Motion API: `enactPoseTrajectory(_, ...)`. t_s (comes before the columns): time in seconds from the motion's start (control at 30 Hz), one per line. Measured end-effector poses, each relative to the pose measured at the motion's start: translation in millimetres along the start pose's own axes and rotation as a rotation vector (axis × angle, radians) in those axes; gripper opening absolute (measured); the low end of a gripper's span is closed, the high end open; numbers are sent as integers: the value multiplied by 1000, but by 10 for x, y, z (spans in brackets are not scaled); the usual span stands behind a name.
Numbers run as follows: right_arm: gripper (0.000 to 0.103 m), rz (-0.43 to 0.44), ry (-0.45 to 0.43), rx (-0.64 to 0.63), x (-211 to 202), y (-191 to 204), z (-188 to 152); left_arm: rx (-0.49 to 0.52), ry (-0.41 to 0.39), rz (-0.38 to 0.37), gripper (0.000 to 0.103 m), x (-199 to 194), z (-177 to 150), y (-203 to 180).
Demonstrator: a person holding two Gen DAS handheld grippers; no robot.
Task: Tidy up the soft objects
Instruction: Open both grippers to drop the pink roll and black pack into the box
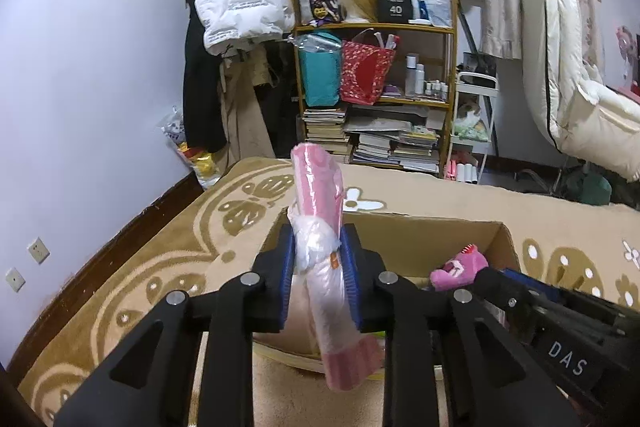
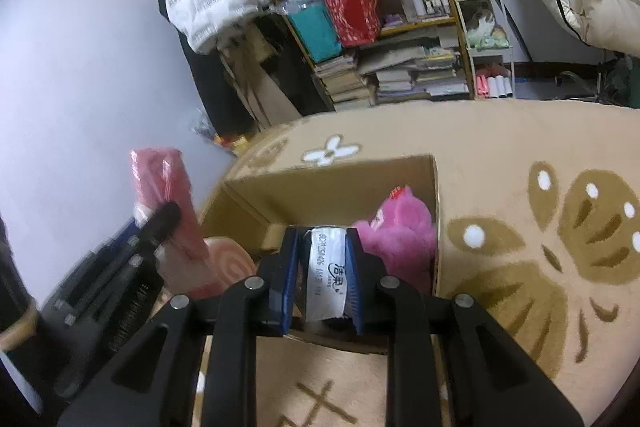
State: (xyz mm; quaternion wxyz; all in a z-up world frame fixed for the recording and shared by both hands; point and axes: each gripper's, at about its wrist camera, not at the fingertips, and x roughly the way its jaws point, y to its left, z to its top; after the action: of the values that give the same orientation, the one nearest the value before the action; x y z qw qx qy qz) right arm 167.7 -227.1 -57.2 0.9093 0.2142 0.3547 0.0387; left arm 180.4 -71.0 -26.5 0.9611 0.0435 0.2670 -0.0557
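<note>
Cardboard box (image 1: 400, 231) sat open on the patterned carpet (image 1: 160, 247), with a pink plush toy (image 1: 458, 267) already inside. Your left gripper (image 1: 319, 259) was pinched on a pink rolled cloth in plastic wrap (image 1: 316, 187), standing upright above the box's near edge. Your right gripper (image 2: 322, 275), nearly closed, squeezed a white tissue pack (image 2: 326, 267) over the box opening. Slippery wrap could have let the tall roll tilt and slide out onto the carpet. With both grippers so near together, they might have knocked each other while lowering.
</note>
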Motion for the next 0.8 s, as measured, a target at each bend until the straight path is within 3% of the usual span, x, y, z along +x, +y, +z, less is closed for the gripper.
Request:
enactPoseTrajectory(0.1,25,3,5,0,6,6,-6,-15,17,-16,29,-4,19,61)
enactPoseTrajectory(0.17,30,2,-2,-3,-1,5,-6,-22,15,-18,42,-31,35,89)
enactPoseTrajectory(0.23,37,-1,-9,1,-23,-5,-4,-22,-9,7,66,-85,48,107)
enactPoseTrajectory(0.37,49,1,-24,8,-70,-24,-4,-19,-7,36,82,-146,84,134)
enactPoseTrajectory(0.43,54,-5,-29,11,-92,-39,-3,-31,7,41,98,-145,87,170)
enactPoseTrajectory(0.7,81,-25,-45,13,-174,-44,13,17,15,126,102,-204,81,260)
enactPoseTrajectory(0.8,87,-31,-35,16,-181,-50,7,34,38,139,102,-216,65,275)
